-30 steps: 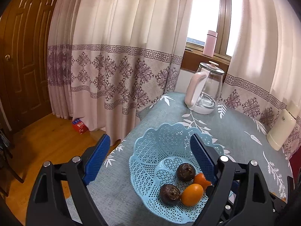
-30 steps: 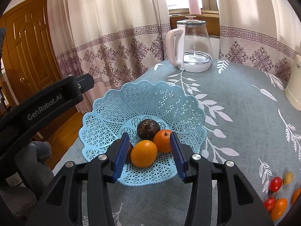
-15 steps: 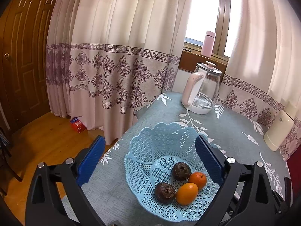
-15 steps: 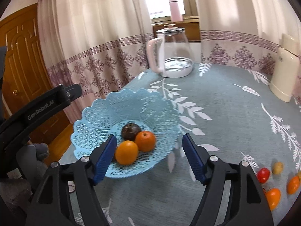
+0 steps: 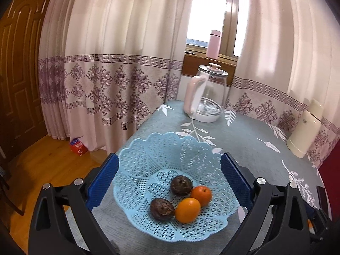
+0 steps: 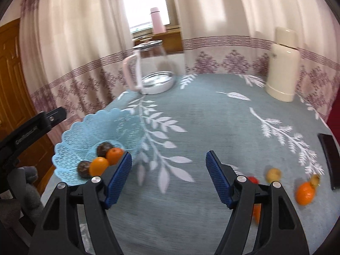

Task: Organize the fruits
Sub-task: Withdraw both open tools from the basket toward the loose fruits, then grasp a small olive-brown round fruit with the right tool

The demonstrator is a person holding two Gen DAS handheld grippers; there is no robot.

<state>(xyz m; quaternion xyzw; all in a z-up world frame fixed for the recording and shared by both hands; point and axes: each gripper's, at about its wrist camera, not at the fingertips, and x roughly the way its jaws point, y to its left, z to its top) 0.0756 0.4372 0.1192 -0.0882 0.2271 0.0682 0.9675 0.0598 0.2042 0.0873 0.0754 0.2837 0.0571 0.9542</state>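
Observation:
A light blue lattice basket (image 5: 148,161) (image 6: 70,136) sits at the table's left corner. It holds two oranges (image 5: 188,210) (image 6: 98,165) and two dark brown fruits (image 5: 162,209) (image 6: 104,148). My left gripper (image 5: 169,176) hovers open over the basket, with nothing between its fingers. My right gripper (image 6: 169,177) is open and empty above bare tablecloth, to the right of the basket. Loose fruit lies at the right: an orange (image 6: 305,193), a yellowish fruit (image 6: 273,174), and a red tomato (image 6: 252,179) partly hidden behind the right finger.
A glass kettle with a pink handle (image 5: 205,97) (image 6: 148,72) stands at the back of the grey-blue leaf-patterned tablecloth (image 6: 212,114). A cream thermos (image 6: 283,63) stands back right. A dark flat object (image 6: 329,159) lies at the right edge. Curtains hang behind the table.
My right gripper let go of the orange in the basket, opened wide and swung right toward the loose fruit. The left gripper shifted a little, staying open over the basket.

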